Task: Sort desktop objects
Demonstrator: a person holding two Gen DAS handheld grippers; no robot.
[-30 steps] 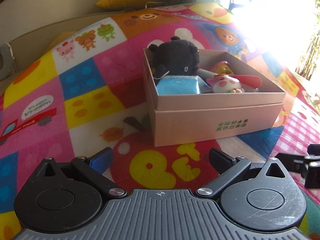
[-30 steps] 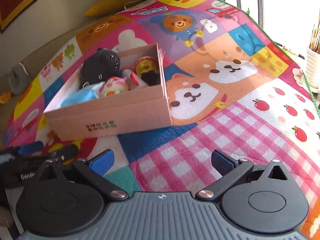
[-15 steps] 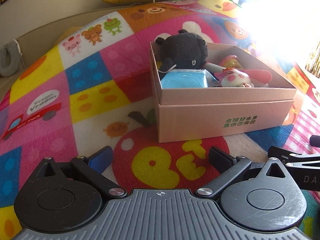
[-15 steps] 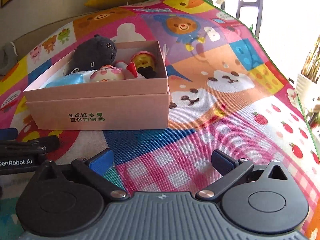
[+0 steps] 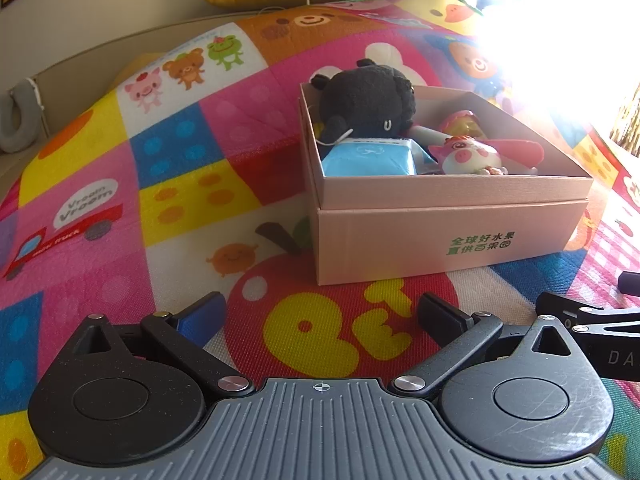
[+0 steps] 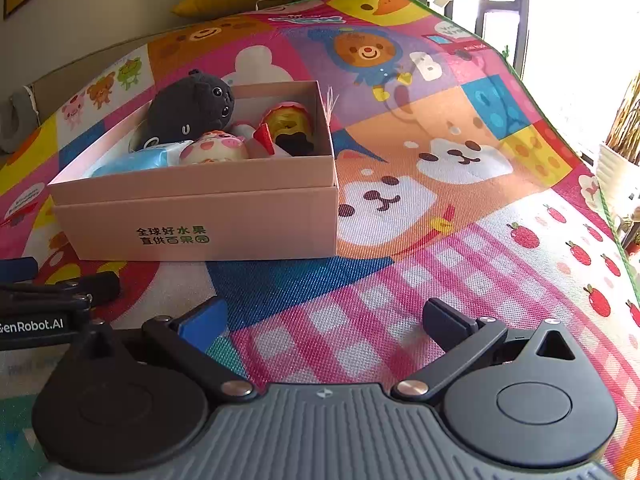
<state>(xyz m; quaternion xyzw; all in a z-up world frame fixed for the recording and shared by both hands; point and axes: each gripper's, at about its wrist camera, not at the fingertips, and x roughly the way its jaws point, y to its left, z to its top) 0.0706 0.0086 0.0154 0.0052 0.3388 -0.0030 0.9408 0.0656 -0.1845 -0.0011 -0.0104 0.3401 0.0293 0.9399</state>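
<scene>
A pink box (image 5: 448, 236) sits on the bright play mat (image 5: 192, 200). Inside it are a black plush toy (image 5: 368, 100), a blue pack (image 5: 368, 160), a small pink pig toy (image 5: 466, 156) and a yellow toy (image 6: 286, 120), all packed close together. The left gripper (image 5: 320, 312) and the right gripper (image 6: 326, 320) are both wide open, hold nothing, and hang over the mat near the box.

Both cameras sit low over the play mat (image 5: 192, 208), near the pink box (image 5: 440, 236). Left view faces its front-left corner; right view faces its front-right corner. Both share box and mat.
</scene>
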